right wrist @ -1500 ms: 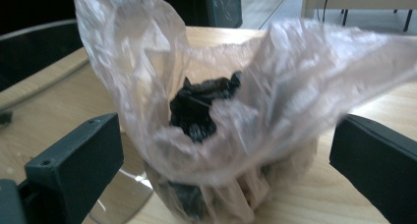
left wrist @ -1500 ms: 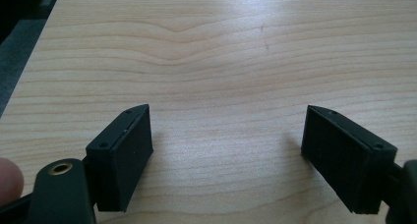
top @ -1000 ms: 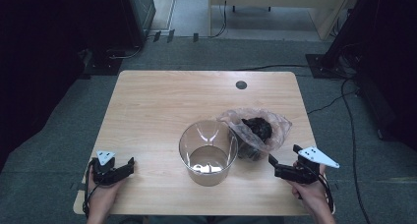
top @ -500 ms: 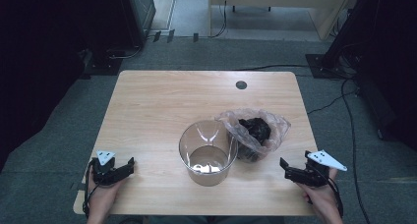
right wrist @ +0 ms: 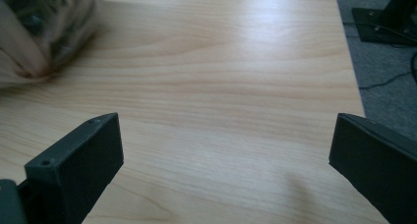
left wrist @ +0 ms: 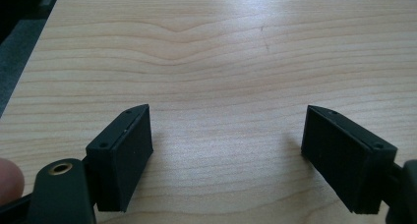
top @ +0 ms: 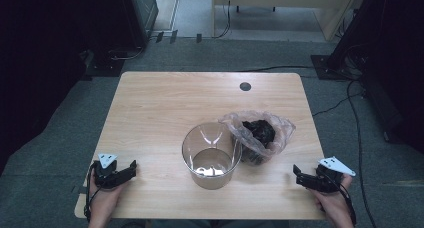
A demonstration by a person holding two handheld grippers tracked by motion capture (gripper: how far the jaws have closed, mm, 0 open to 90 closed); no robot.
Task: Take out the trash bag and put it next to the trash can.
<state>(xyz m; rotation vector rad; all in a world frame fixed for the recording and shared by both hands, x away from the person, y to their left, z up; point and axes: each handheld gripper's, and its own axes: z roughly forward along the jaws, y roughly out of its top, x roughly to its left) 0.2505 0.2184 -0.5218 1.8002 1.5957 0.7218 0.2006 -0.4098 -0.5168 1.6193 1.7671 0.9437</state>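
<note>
A clear round container stands near the middle front of the wooden table, with something small and pale on its bottom. Touching its right side is a thin plastic bag holding a dark mass. My left gripper rests at the front left of the table, open, with bare wood between its jaws. At the front right corner, my right gripper is also open with nothing in it. The bag appears blurred at the upper left of the right gripper view.
A dark round hole sits near the table's far edge. Grey carpet surrounds the table, with cables on the floor at the right and dark equipment at the back left.
My right gripper has drawn slightly to the right and toward the near edge of the table. The left gripper, the container and the bag have stayed where they were.
</note>
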